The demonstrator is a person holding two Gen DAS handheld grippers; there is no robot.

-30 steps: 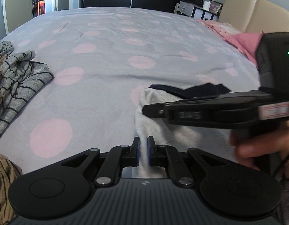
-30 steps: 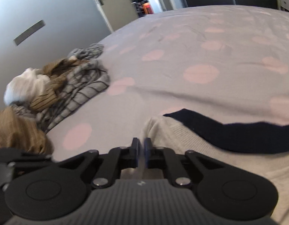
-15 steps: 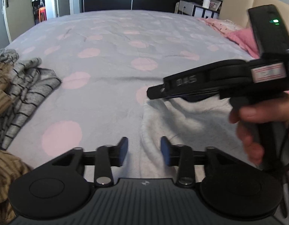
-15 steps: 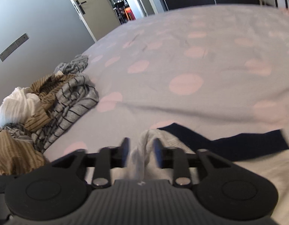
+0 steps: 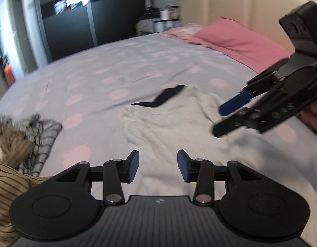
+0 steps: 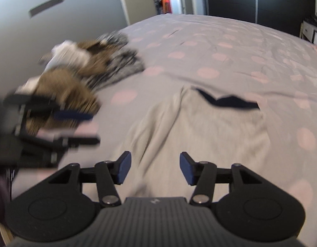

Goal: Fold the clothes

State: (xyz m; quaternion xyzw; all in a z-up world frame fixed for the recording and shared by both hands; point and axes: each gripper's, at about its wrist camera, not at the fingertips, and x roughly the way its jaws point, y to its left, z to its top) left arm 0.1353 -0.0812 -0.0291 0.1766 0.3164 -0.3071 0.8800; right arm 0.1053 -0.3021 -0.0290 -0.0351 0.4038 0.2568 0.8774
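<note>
A cream knit garment (image 5: 170, 127) with a dark navy band (image 5: 164, 98) at its far edge lies spread on the bed; it also shows in the right wrist view (image 6: 199, 127), with the navy band (image 6: 226, 101). My left gripper (image 5: 158, 165) is open and empty, above the garment's near part. My right gripper (image 6: 155, 169) is open and empty over the same garment. Each gripper shows in the other's view: the right one (image 5: 226, 119) at the right, the left one (image 6: 84, 127) at the left, blurred.
A pile of unfolded clothes, striped grey and brown (image 6: 80, 74), lies at the bed's left side (image 5: 18, 135). The bedspread (image 5: 96, 86) is lilac with pink dots. A pink pillow (image 5: 236, 41) and beige headboard (image 5: 230, 2) are at the right.
Both grippers went from shut on the cream garment's edge to open and let it go. Both have lifted and pulled back; the garment now lies flat on the bed.
</note>
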